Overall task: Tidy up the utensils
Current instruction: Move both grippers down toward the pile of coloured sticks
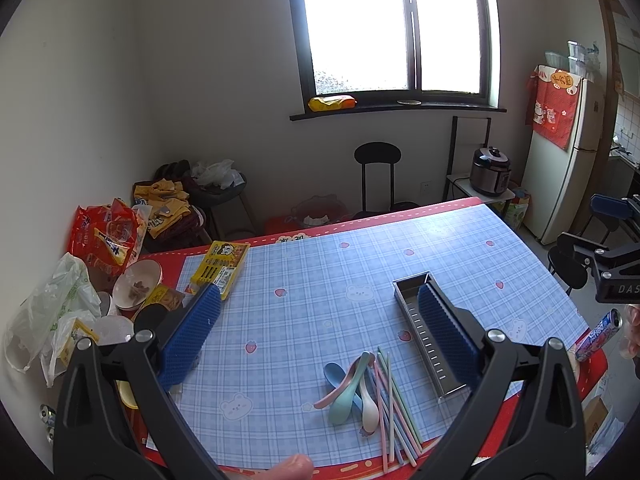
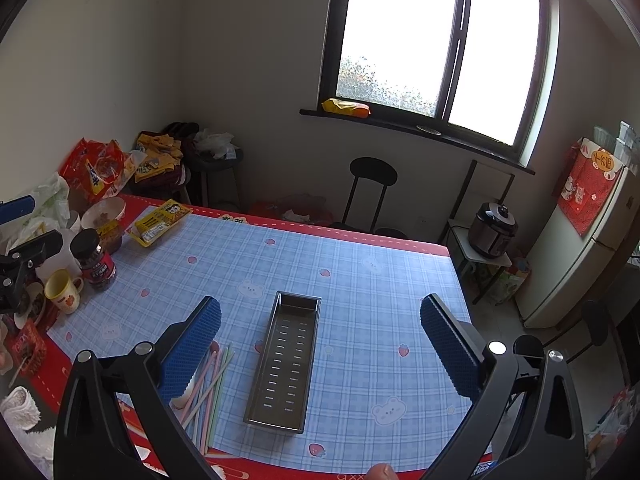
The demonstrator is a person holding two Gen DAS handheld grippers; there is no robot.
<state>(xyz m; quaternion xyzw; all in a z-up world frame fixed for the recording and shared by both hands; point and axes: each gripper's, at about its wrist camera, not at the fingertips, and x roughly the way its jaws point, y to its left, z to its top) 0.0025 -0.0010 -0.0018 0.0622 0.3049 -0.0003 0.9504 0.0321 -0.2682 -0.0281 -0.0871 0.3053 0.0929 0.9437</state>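
A pile of pastel spoons (image 1: 352,384) and pastel chopsticks (image 1: 394,404) lies near the front edge of the blue checked tablecloth (image 1: 320,280). A long perforated steel tray (image 1: 430,332) lies right of them and is empty. My left gripper (image 1: 318,300) is open and empty above the table, its right finger in front of the tray. In the right wrist view the tray (image 2: 286,360) lies centred below my open, empty right gripper (image 2: 320,312). The chopsticks (image 2: 210,384) and a spoon (image 2: 192,388) lie partly behind its left finger.
Clutter fills the table's left side: a bowl (image 1: 136,282), a yellow packet (image 1: 220,266), plastic bags (image 1: 52,312), a jar (image 2: 94,260) and a yellow mug (image 2: 64,290). A candy tube (image 1: 596,334) lies at the right edge. Stools, a rice cooker (image 2: 492,232) and a fridge stand beyond.
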